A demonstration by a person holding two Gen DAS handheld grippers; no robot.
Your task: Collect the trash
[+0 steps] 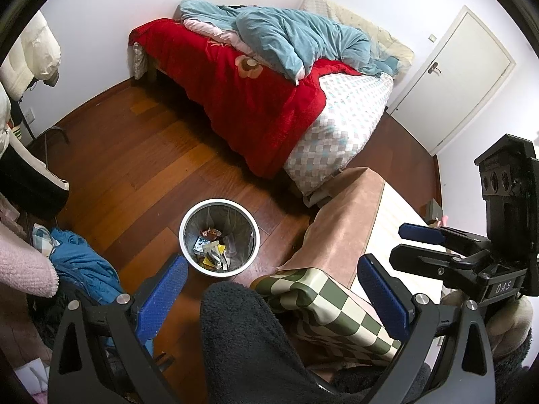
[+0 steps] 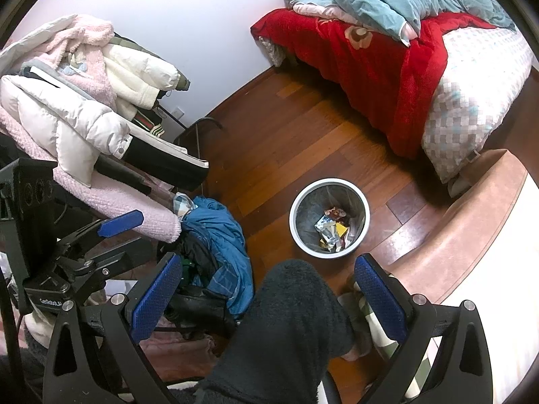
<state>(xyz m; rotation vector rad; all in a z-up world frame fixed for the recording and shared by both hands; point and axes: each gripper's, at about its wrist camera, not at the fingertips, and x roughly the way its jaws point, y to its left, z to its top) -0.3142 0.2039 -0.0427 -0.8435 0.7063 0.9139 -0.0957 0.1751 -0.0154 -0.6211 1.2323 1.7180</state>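
Note:
A round white-rimmed trash bin stands on the wooden floor, lined with a grey bag. Several crumpled wrappers lie at its bottom. My left gripper is open above and short of the bin, holding nothing; from the right wrist view it shows at the left edge. My right gripper is also open and holds nothing, and it shows at the right in the left wrist view. A person's knee in dark fleece lies below both.
A bed with a red blanket and blue quilt stands beyond the bin. Piled jackets and a blue garment sit left. A pinkish bench, a checkered cushion and a white door are right.

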